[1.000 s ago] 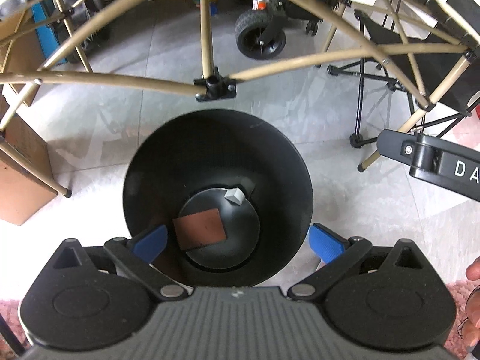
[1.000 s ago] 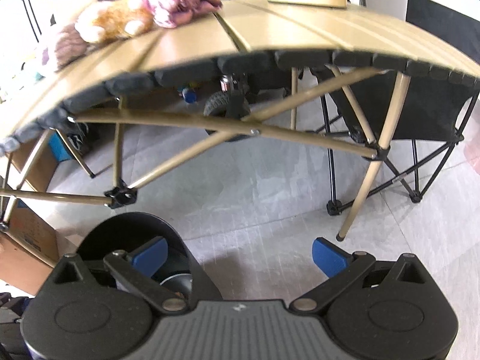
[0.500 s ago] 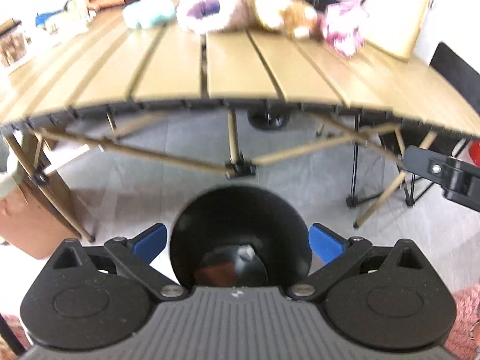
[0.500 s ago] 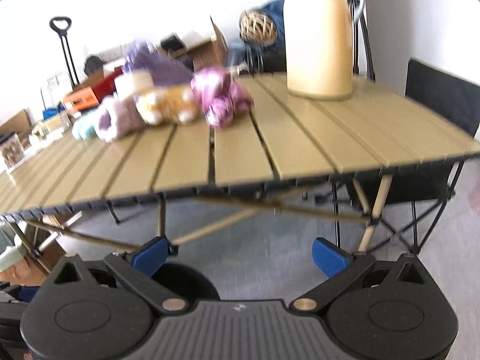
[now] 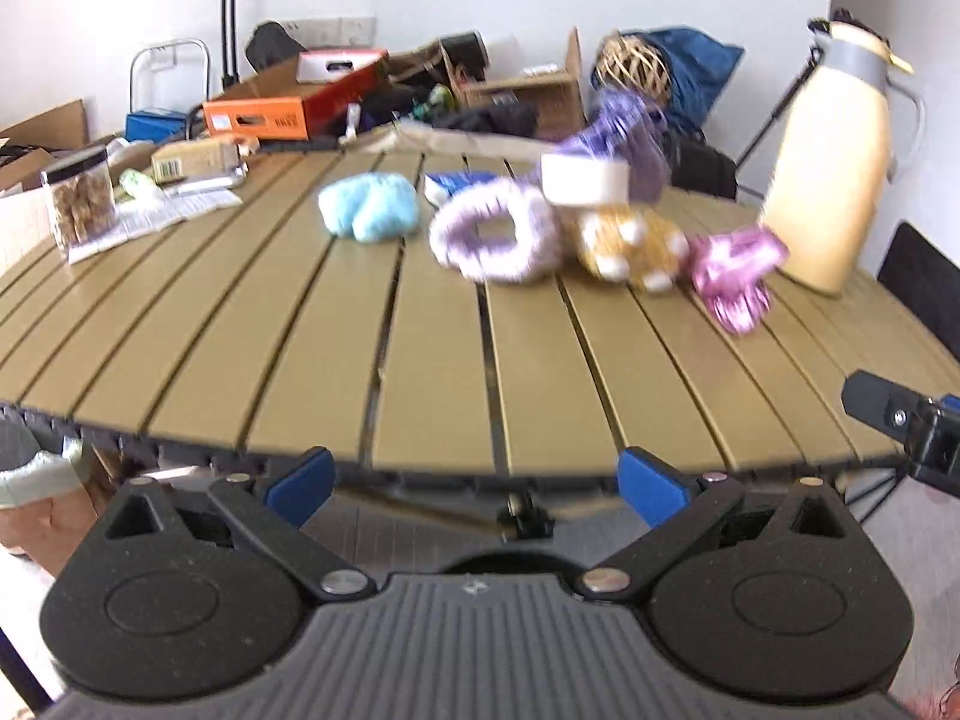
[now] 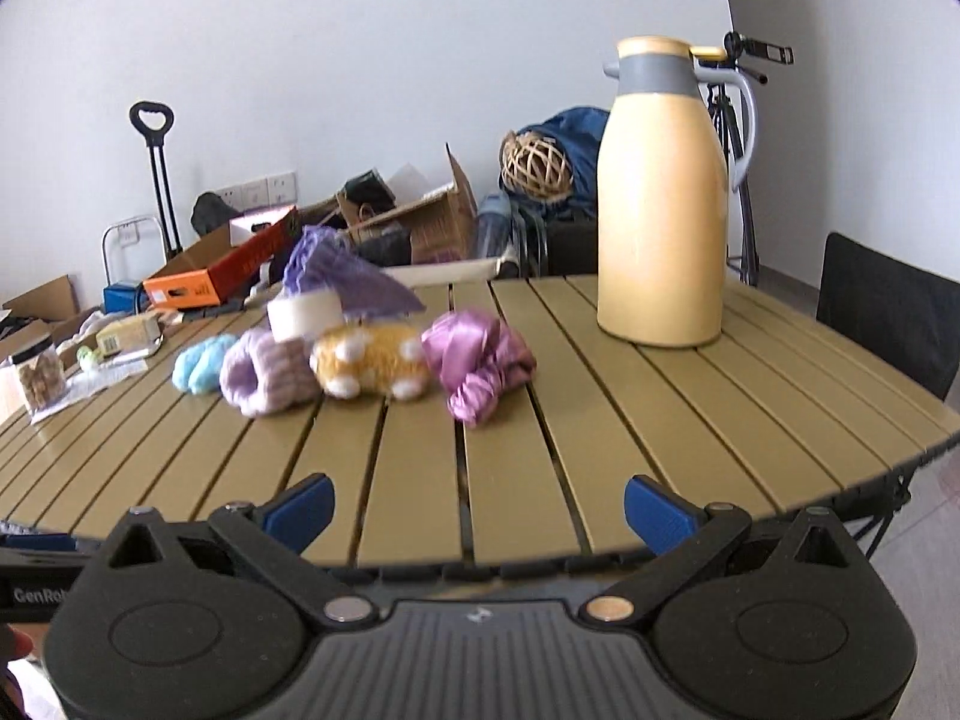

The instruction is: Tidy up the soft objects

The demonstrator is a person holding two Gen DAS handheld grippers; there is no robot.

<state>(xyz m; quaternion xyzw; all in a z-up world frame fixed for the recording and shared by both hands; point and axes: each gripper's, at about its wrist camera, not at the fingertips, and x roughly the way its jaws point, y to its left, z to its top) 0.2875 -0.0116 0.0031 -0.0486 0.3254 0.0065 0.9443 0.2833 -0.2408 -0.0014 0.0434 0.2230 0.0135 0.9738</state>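
Observation:
Several soft things lie in a row at the far side of the slatted table [image 5: 420, 348] [image 6: 630, 420]: a light blue fluffy piece [image 5: 367, 213] [image 6: 198, 369], a lilac fluffy ring [image 5: 495, 234] [image 6: 264, 375], a yellow plush with white spots [image 5: 630, 243] [image 6: 372, 360], and a pink satin scrunchie [image 5: 735, 267] [image 6: 480, 363]. Behind them stands a purple item with a white band [image 5: 606, 156] [image 6: 327, 282]. My left gripper [image 5: 474, 480] is open at the table's near edge, nothing between its blue pads. My right gripper [image 6: 477, 507] is open too, over the near edge.
A tall yellow thermos jug [image 5: 831, 168] [image 6: 660, 198] stands at the right rear of the table. A clear jar [image 5: 78, 198] and papers lie at the left. Boxes and clutter sit behind the table. A black chair [image 6: 888, 312] stands at the right.
Both grippers have risen from below the table, where the left one looked down into a black bin, to above the tabletop edge. Both stayed open.

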